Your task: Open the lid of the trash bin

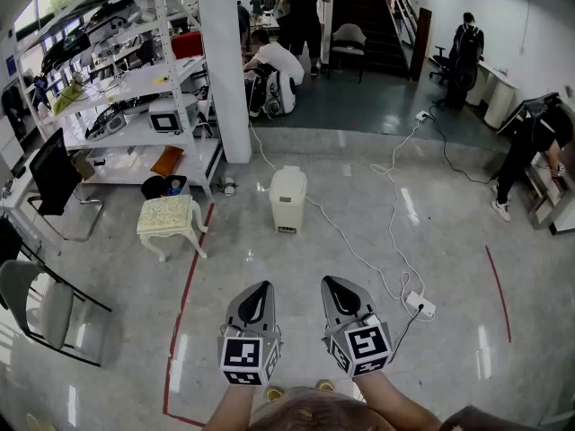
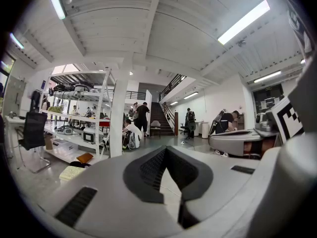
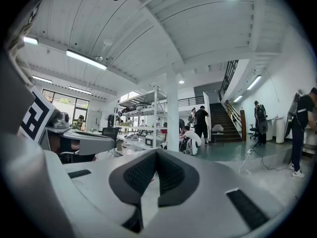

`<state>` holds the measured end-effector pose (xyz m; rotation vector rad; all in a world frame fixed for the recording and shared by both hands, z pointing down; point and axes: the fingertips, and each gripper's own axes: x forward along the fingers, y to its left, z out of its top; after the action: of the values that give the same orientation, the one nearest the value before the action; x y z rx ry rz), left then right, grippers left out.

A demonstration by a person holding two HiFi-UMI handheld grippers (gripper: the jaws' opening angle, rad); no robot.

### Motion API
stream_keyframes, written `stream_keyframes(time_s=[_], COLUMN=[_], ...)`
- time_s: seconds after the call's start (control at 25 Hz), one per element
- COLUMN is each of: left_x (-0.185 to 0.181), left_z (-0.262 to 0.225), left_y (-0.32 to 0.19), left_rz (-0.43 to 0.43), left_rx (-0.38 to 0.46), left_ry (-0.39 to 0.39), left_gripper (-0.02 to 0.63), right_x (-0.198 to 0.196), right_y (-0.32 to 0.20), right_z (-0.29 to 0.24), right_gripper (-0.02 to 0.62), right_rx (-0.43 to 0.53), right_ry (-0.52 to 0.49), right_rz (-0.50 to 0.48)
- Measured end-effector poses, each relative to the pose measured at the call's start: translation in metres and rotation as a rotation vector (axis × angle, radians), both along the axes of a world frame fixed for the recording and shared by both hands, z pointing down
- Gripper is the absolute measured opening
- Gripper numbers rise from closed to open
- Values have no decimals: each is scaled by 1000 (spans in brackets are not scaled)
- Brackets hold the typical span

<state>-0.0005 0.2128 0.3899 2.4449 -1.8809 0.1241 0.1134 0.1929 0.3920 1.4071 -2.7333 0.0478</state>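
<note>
The trash bin (image 1: 287,199) is a small white bin standing on the shiny floor ahead of me, lid down. Both grippers are held low near my body, well short of the bin, and point toward it. My left gripper (image 1: 261,291) has its jaws closed together with nothing between them, and so does my right gripper (image 1: 333,286). In the left gripper view the left gripper (image 2: 166,152) fills the lower frame and hides the bin. The right gripper (image 3: 157,155) does the same in the right gripper view.
A white stool (image 1: 169,215) stands left of the bin, beside a shelving rack (image 1: 135,88) and a white pillar (image 1: 225,61). A white cable runs past the bin to a power strip (image 1: 420,305). Red tape (image 1: 184,303) marks the floor. Chairs (image 1: 45,303) stand far left; people are at the back.
</note>
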Motion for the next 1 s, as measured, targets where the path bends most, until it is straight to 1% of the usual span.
stream_keyframes(time_s=[0.28,0.52,0.8,1.0], left_x=[-4,-17,-32,-47], left_z=[1,-4,-1,5], left_y=[4,4,9,18], left_rz=[6,23,79,96], left_rx=[-1,1,-4,-4], left_ry=[-2,-11,-27,-7], left_gripper=[0,2,1,1], right_x=[-5,-7,-9,-12], right_y=[4,8,17,29], right_z=[-3,-9,-10,-4], right_gripper=[32,34,32,34], right_rx=[5,9,19,20], right_ry=[-20,-29,-28,-29], right_rz=[-9,-1,56,103])
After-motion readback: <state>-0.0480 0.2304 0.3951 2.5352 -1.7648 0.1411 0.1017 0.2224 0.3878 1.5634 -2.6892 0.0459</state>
